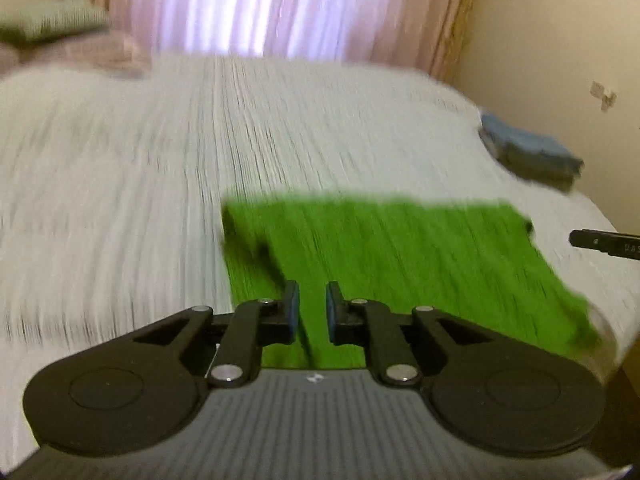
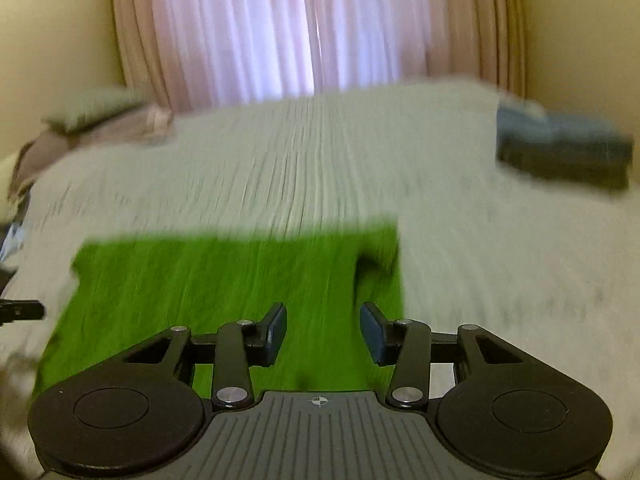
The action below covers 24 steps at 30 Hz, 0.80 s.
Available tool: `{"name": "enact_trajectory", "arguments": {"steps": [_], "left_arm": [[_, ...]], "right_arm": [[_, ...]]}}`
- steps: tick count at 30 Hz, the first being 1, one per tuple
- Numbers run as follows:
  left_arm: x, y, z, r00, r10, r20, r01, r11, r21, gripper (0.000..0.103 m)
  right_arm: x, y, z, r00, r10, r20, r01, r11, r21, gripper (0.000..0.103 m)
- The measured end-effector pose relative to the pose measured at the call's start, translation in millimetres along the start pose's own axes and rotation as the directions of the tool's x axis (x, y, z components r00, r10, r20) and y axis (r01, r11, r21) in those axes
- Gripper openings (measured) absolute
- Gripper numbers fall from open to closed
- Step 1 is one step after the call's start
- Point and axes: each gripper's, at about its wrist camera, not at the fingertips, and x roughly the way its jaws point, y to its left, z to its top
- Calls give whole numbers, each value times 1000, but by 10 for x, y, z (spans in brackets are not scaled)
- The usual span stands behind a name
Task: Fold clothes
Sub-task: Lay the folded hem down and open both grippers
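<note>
A bright green garment (image 1: 400, 248) (image 2: 200, 280) lies folded into a flat rectangle on the bed's pale ribbed cover (image 1: 120, 160) (image 2: 480, 260). My left gripper (image 1: 312, 292) hovers over its near left part, its blue pads a narrow gap apart with only the cloth below showing between them. My right gripper (image 2: 323, 316) hangs above the garment's near right part, open wide and holding nothing. A dark crease or shadow runs down each side of the cloth. Both views are motion-blurred.
A folded blue-grey stack (image 1: 528, 152) (image 2: 560, 152) sits at the bed's far right edge by the cream wall. Pillows (image 1: 52, 24) (image 2: 96, 112) lie at the far left. Pink curtains (image 1: 240, 4) hang behind the bed. The bed's right edge drops off close to the garment.
</note>
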Motion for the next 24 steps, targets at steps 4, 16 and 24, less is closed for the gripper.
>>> {"name": "enact_trajectory", "arguments": {"steps": [4,16,24], "left_arm": [[354,41,337,998,19,59,-21,999,38,11],[1055,396,43,991,103,-86,-101,995,25,8],[1152,202,246,993,88,-72,-83,994,75,11]], "right_arm": [[514,-20,256,1000,4,30,-3,999,-36,45],[1538,-365,34,991,-30,-131,32,999,16,42],[1394,-364,268,996,-32,-86,37,998,60,42]]}}
